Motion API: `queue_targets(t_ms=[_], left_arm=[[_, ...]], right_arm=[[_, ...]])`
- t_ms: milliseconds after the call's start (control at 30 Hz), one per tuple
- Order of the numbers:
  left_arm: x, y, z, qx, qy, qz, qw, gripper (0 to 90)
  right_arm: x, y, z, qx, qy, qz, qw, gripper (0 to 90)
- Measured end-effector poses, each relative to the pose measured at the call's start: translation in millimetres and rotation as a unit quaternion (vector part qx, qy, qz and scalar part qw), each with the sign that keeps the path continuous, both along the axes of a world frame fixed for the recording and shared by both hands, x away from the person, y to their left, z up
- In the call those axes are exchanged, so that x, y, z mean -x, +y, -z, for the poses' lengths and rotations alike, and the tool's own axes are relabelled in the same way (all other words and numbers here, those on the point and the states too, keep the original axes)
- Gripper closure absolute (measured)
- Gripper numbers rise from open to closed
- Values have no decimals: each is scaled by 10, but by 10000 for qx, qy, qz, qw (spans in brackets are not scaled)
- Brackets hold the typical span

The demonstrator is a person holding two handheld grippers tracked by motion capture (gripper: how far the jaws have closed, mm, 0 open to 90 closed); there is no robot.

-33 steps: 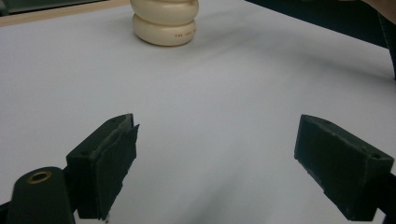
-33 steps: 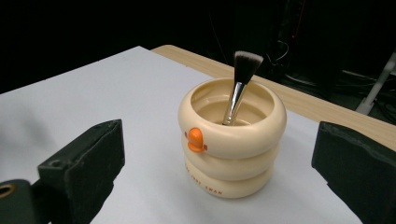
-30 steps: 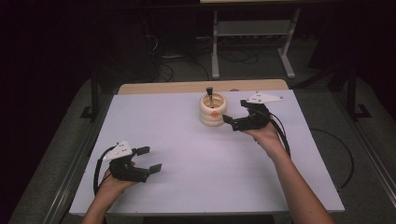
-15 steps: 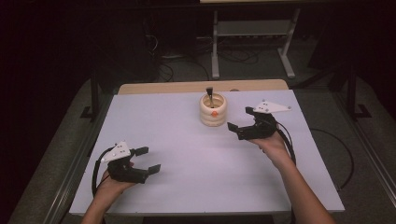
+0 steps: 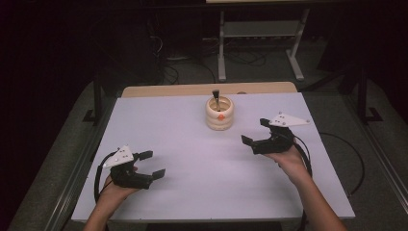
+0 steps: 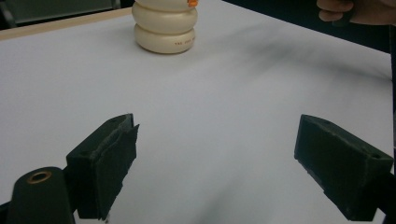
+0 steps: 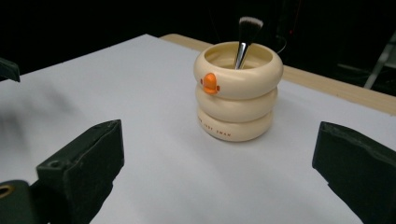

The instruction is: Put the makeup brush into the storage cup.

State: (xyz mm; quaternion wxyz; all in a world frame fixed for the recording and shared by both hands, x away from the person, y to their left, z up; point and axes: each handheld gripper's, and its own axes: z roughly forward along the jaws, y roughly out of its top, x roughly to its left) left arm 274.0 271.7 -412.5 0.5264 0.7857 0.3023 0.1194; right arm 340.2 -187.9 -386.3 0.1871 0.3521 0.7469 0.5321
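Between both grippers — left (image 5: 153, 164), right (image 5: 256, 131) — bare table (image 5: 202, 163), fingers spread.

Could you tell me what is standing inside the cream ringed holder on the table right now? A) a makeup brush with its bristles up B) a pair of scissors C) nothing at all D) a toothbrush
A: in the right gripper view a makeup brush with a silver ferrule and dark, pale-tipped bristles pointing up rises out of the cream holder.
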Motion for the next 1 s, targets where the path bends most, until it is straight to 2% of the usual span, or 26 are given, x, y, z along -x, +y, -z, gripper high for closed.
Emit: queue_targets(t_ms=[167,400,1000], left_arm=[[6,5,2,16,-23,-18,10000,126],[12,14,-7,24,-20,-27,10000,126],[12,13,-4,47,-27,-34,10000,126]], right_arm=[[76,-19,49,74,99,-27,9999,15],[204,-72,103,41,134,-32,9999,15],[462,-231,198,-7,19,100,9999,15]])
